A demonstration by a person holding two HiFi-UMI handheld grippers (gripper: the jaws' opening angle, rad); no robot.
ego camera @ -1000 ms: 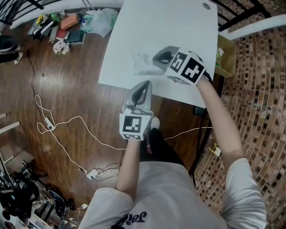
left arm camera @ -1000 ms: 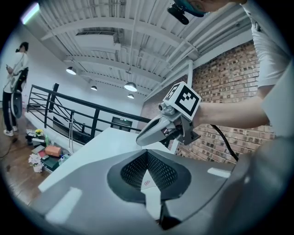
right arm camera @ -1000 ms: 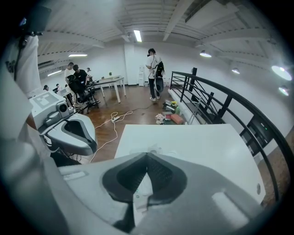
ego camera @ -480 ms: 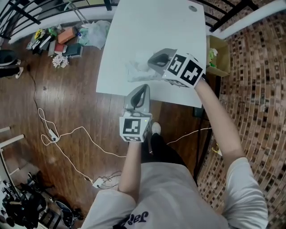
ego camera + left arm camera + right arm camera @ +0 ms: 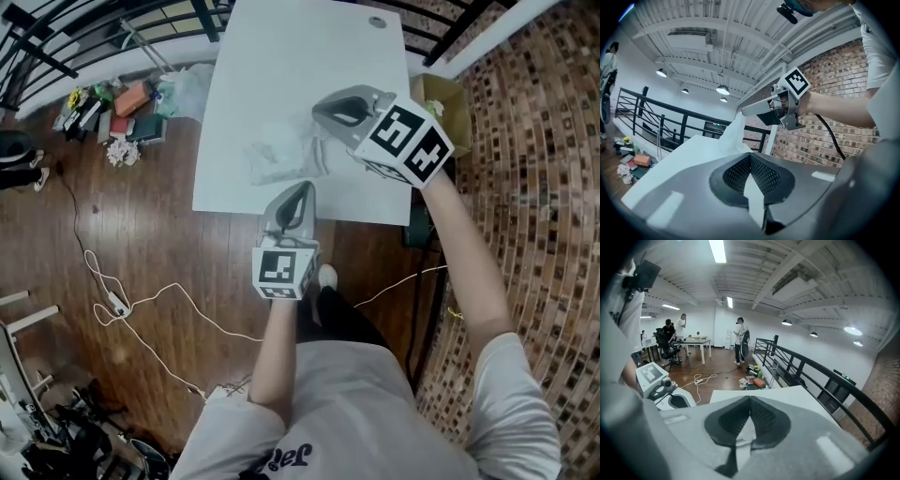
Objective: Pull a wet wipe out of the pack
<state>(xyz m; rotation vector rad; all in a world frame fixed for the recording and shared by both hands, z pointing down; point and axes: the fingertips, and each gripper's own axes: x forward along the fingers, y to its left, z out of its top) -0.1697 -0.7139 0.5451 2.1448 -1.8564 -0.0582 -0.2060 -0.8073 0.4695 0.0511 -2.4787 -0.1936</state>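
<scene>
Mid-pull: wipe gripped, not yet clear of the pack

My left tongs (image 5: 300, 190) are closed and empty at the table (image 5: 281, 56) edge. Beyond lies the pack (image 5: 272, 161). My right tongs (image 5: 321, 115) are clamped on the wet wipe (image 5: 735, 133) hanging toward it. Next, I reckon, draw it free.

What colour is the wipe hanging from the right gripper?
White; the wipe shows best in the left gripper view.

Open-plan loft office/lab, brick wall (image 5: 820, 140), black mezzanine railing (image 5: 806, 369), wood floor (image 5: 141, 244), desks (image 5: 696, 340) w/ office chairs (image 5: 663, 347)
</scene>
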